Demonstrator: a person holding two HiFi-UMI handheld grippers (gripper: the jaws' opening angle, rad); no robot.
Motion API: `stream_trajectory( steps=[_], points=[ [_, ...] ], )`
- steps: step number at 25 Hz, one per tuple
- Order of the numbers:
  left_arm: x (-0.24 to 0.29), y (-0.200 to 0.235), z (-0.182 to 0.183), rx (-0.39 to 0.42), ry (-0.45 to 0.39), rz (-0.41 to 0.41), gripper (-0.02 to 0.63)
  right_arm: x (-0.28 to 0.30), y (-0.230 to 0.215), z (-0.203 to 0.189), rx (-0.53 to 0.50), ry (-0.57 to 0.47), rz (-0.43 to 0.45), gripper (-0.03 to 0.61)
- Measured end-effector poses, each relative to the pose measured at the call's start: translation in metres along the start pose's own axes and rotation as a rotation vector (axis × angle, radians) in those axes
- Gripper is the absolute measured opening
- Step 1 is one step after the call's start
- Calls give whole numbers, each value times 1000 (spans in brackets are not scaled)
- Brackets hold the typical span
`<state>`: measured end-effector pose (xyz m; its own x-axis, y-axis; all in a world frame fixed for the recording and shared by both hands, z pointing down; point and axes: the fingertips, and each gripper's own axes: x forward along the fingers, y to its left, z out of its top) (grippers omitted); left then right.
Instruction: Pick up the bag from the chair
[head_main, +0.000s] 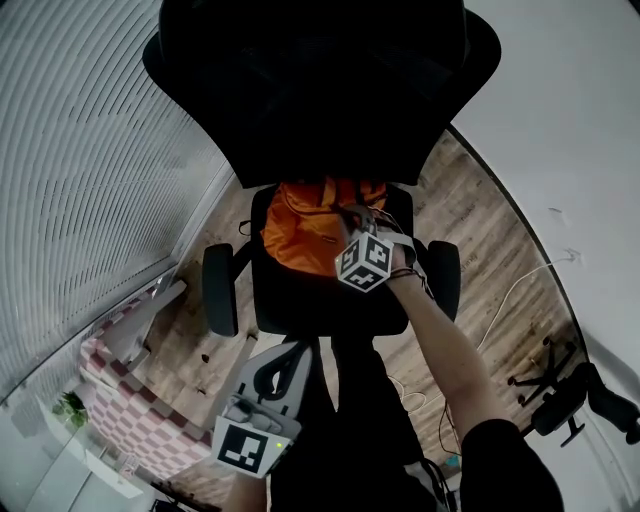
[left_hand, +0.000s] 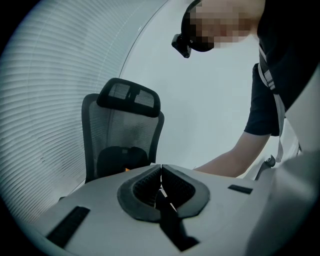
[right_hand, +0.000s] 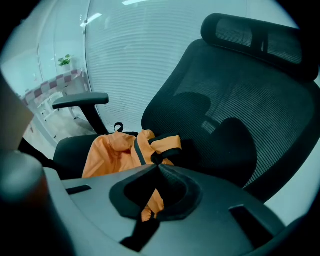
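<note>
Currently the orange fabric bag (head_main: 300, 228) lies crumpled on the seat of the black mesh office chair (head_main: 330, 300), pushed up against the foot of the backrest.

Head view: the right gripper (head_main: 352, 215) reaches down onto the bag's near right edge, with its marker cube just behind. The left gripper (head_main: 292, 348) hangs well short of the seat, off its front edge and touching nothing.

Right gripper view: the right gripper (right_hand: 157, 164) has its fingers pressed together on a black strap at the top of the bag (right_hand: 112, 152), and orange cloth shows in the opening behind the tips. This grip cannot be read from the head view, where the cube and hand cover it. The same view shows the chair's black armrest (right_hand: 80, 100) beyond the bag.

Left gripper view: the left gripper (left_hand: 161, 167) has its fingers together with nothing between them. It faces the chair (left_hand: 122, 135) from a distance, and only a sliver of orange shows above the gripper body. The person's bare forearm (left_hand: 235, 160) crosses at the right.

Surroundings: a wooden floor (head_main: 470, 215), a white slatted blind (head_main: 90, 150) on the left, a white cable (head_main: 510, 290) trailing on the floor, a black wheeled chair base (head_main: 560, 395) at lower right, and a pink-and-white chequered surface (head_main: 130, 420) with a small green plant (head_main: 68, 408) at lower left.
</note>
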<state>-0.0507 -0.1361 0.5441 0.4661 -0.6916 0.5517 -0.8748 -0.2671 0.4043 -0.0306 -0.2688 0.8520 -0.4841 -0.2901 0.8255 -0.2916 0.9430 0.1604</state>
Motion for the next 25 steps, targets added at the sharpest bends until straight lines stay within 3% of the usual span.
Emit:
stream_trajectory(
  steps=[12, 20, 25],
  points=[
    [-29, -14, 10, 18, -45, 0, 34, -58, 45, 29, 402, -91, 253, 21],
    [-48, -13, 17, 35, -80, 34, 34, -110, 51, 65, 679, -273, 357, 21],
    [-70, -14, 14, 30, -104, 56, 34, -158, 65, 97, 741, -390, 431, 20]
  ],
)
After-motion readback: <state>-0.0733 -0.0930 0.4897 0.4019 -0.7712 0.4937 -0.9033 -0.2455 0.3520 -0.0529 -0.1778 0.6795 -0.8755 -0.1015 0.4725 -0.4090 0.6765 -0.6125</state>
